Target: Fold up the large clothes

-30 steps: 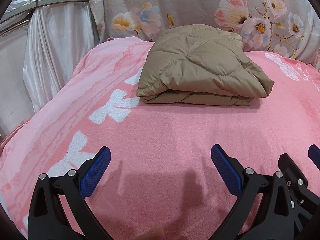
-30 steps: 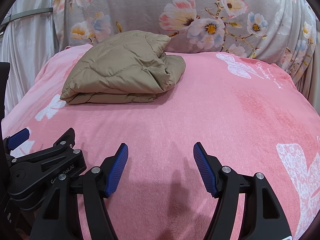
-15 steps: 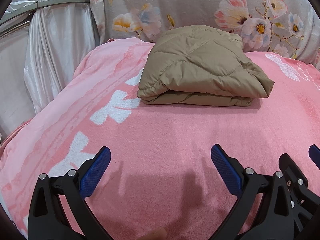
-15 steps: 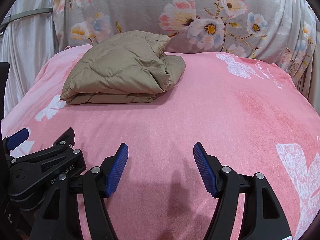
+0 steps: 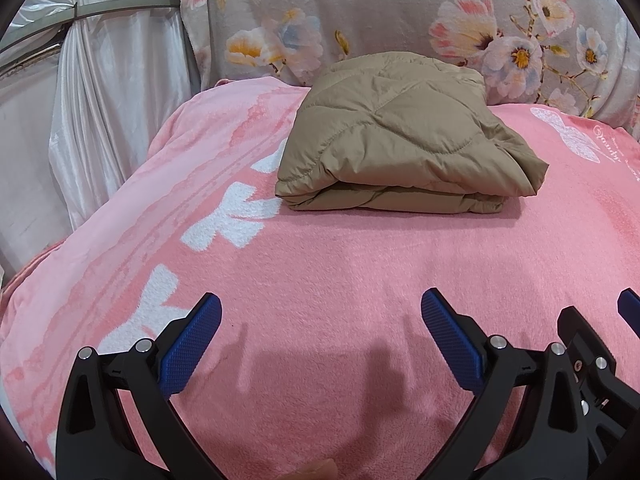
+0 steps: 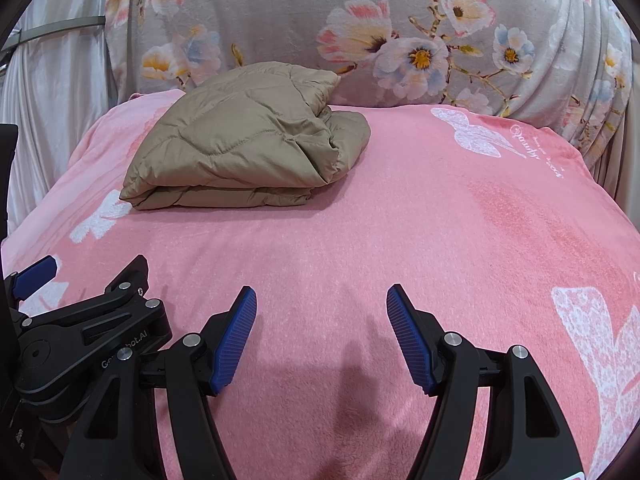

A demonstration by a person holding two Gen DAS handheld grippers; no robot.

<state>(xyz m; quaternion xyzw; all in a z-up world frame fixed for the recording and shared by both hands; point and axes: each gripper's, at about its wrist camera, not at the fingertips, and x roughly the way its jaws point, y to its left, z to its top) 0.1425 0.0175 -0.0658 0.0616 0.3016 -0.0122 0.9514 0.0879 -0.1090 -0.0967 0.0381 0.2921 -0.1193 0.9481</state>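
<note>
A tan quilted jacket lies folded into a thick bundle at the far side of the pink blanket, against the floral backrest. In the right wrist view the same jacket sits at the far left. My left gripper hovers open over bare blanket well short of the jacket, nothing between its blue pads. My right gripper is likewise open and empty, close beside the left one, whose black body shows at the lower left of the right wrist view.
A grey floral cover rises behind the blanket. White curtain fabric hangs at the left edge. Pink blanket with white bow prints stretches to the right of the jacket.
</note>
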